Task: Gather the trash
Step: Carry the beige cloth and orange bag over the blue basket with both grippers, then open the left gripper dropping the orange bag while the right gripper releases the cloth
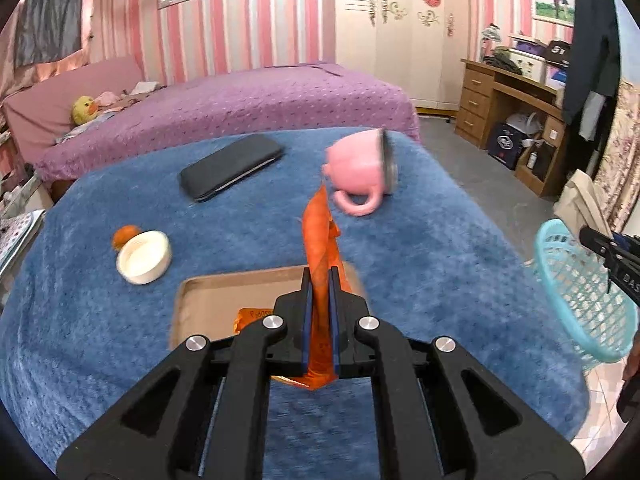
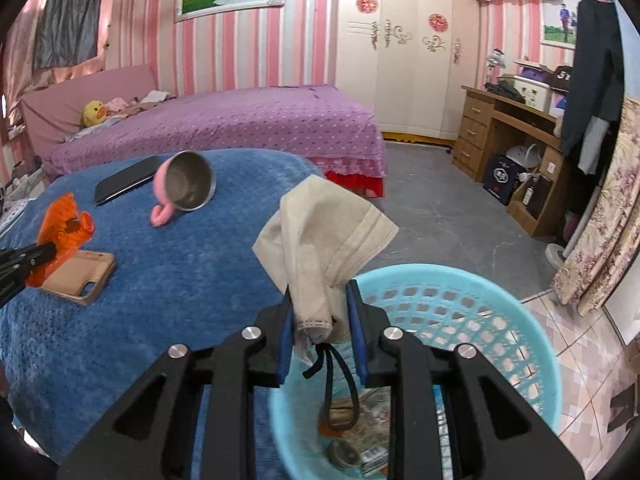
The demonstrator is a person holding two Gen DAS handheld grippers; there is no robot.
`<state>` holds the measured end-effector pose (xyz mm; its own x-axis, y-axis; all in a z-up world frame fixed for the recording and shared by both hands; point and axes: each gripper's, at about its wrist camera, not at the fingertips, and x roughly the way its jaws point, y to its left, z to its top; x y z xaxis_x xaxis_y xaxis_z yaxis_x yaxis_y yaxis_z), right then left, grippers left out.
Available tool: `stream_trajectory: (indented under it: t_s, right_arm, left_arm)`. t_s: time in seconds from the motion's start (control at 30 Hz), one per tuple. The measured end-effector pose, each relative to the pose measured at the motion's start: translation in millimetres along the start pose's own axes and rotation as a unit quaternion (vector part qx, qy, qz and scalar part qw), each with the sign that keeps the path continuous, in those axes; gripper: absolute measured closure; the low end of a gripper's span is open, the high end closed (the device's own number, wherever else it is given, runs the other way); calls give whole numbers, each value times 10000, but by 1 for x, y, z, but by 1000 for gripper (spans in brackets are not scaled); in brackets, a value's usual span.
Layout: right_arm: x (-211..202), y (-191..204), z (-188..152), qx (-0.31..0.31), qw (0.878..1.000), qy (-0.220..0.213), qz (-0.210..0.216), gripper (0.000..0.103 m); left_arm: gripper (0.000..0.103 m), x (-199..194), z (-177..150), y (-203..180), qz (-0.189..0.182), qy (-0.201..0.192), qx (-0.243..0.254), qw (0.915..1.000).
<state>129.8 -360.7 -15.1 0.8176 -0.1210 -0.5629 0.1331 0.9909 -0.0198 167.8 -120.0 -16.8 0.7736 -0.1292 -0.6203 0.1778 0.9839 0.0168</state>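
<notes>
- Left wrist view: the left gripper (image 1: pixel 320 276) is clamped tight on an orange wrapper (image 1: pixel 318 240), jaws all but together with only the thin foil between the blue pads.
- The wrapper is glossy, crumpled and narrow, and it sticks up past the fingertips to a point, with a ragged end hanging out below the pads.
- It hangs over a shallow cardboard box (image 1: pixel 208 300) on the blue blanket (image 1: pixel 100 340); a scrap of orange printed foil (image 1: pixel 250 318) lies inside the box.
- Further out on the blanket: a white lid (image 1: pixel 144 257) touching a small orange ball (image 1: pixel 125 236), a dark case (image 1: pixel 232 167), and a pink cup (image 1: pixel 360 168) on its side, handle toward us.
- At the right edge, the basket (image 1: pixel 580 296), turquoise with latticed walls, sits off the blanket's side, with the right gripper's black body just above it.
- Right wrist view: the right gripper (image 2: pixel 320 304) pinches a bunched beige mask (image 2: pixel 320 232), jaws part open around the wad; black ear loops (image 2: pixel 336 384) dangle below.
- The mask hangs at the basket's (image 2: pixel 520 320) near rim, partly over the blanket (image 2: pixel 160 288) edge.
- Only this view looks into the basket: paper scraps and a round dark piece lie on its bottom.
- It also shows the cup's (image 2: pixel 188 184) steel lining, and the left gripper (image 2: pixel 50 254) side-on with the wrapper (image 2: pixel 64 224) fanned out flat, just above the box (image 2: pixel 80 276).
</notes>
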Motion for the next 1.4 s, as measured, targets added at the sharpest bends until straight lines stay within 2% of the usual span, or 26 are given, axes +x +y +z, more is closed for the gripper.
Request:
stream_trajectory:
  t_s: [0.23,0.57,0.83,1.0,1.07,1.13,1.23,1.3,1.4]
  right_arm:
    - [-2,-59,-3,355,9985,-3,-427,78]
    - [-6,-122,-17,722,9935,46,-877,78]
    - [-6,-141,-28,860,9919,58,-934,78]
    - [-8,-146,-31,904,9912,62,-970,78]
    - [-9,-148,-32,944,9908,46,-972,78]
    - [-10,-148,-33,971,9907,33,-955,78]
    - [-9,-141,-31,913,9912,3,-956,78]
    - [-10,-139,-32,886,9915,-36,-950,78]
    - [-10,-136,-32,858,9920,-102,-915,78]
  left_arm:
    - [97,0,10,-66,-470,-151,404,9980]
    - [97,14,14,-162,-1281,-99,463,9906]
    - [97,18,10,-224,-1638,-58,808,9832]
    - [96,21,12,-240,-1748,-3,839,9810]
    - [86,22,11,-239,-1760,19,834,9809]
    - [56,23,10,-236,-1674,-12,812,9825]
    - [33,21,10,-228,-1451,-160,750,9864]
    - [22,21,12,-218,-1263,-244,647,9896]
    - [17,24,15,-200,-1112,-298,503,9921]
